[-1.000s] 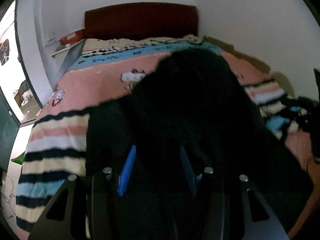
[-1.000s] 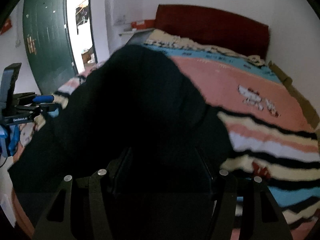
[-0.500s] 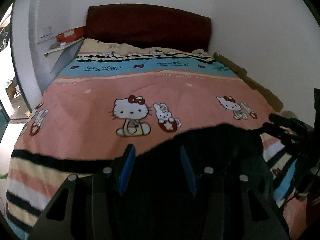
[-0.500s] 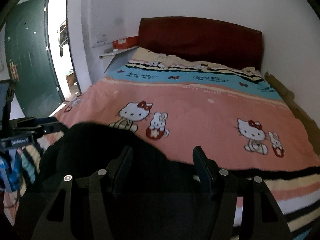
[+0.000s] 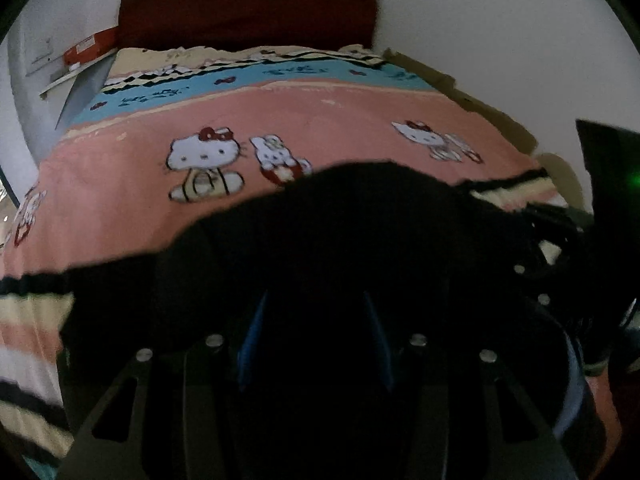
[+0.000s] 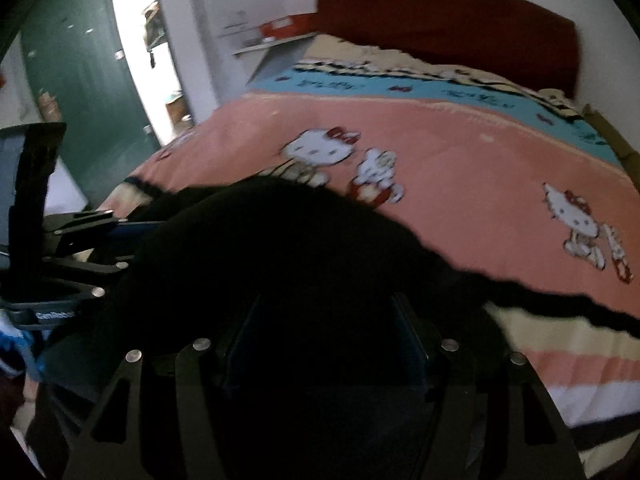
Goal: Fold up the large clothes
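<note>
White lettering on the left gripper [image 6: 54, 315] body reads, blurrily, something like "GenRobot"; the blanket's [image 6: 460, 152] script is illegible.

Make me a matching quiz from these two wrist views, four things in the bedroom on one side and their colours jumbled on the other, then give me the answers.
Things:
1. large garment lying on the bed
2. padded headboard at the wall
3. open door seen in the right wrist view
4. flat box on the shelf beside the bed

Colours:
A. orange-red
B. dark green
C. black
D. dark red

Pairs: 1-C, 2-D, 3-B, 4-A
</note>
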A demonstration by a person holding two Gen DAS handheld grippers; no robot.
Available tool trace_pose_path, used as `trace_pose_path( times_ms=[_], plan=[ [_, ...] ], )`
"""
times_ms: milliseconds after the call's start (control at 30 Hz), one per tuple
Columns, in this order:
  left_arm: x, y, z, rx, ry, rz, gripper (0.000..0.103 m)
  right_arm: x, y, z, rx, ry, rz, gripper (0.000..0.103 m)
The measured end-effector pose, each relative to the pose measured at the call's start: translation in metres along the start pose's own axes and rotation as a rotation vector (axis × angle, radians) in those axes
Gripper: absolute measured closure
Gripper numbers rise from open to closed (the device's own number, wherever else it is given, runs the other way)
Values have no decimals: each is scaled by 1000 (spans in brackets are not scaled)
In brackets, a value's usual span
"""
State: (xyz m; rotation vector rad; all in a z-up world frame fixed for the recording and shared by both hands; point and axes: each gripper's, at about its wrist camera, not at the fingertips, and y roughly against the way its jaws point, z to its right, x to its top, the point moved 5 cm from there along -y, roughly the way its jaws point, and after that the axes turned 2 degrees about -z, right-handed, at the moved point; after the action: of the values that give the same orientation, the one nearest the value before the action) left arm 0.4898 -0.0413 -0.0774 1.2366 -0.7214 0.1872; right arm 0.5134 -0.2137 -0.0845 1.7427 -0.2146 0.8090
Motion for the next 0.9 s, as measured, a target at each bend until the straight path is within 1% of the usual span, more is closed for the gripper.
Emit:
trace_pose_path(
  times_ms=[100,200,267,333,400,433,500,567,667,767,900],
  plan=[
    [-34,23,18,30,-45,7,58,-33,28,-27,9,56,5,39],
    [-73,47,34,44,-52,18,58,-66,50,-47,-16,99,-2,39],
    [-92,59,41,58,-47,35,58,-86,61,-59,-18,114,-12,39],
    [-110,66,47,55,-39,33,58,-108,70,-72,-33,144,-32,39],
    [-125,69,54,72,-59,35,58,-129,77,-81,-48,152,-39,39],
    [-129,68,56,85,-68,31,58,-134,78,-82,-44,146,-43,39],
    [-129,62,54,84,-50,25,58,-142,76,-81,-50,129,-56,39],
    [-122,49,49,81,-32,15,58,-142,69,-78,-68,120,-63,39],
    [-115,26,40,70,0,7,57,-136,50,-66,-95,86,-80,39],
    [-108,5,31,44,43,7,57,-132,25,-45,-93,16,-85,38],
    [-100,-13,27,49,53,14,57,-126,0,-32,-109,11,-83,38]
  ],
)
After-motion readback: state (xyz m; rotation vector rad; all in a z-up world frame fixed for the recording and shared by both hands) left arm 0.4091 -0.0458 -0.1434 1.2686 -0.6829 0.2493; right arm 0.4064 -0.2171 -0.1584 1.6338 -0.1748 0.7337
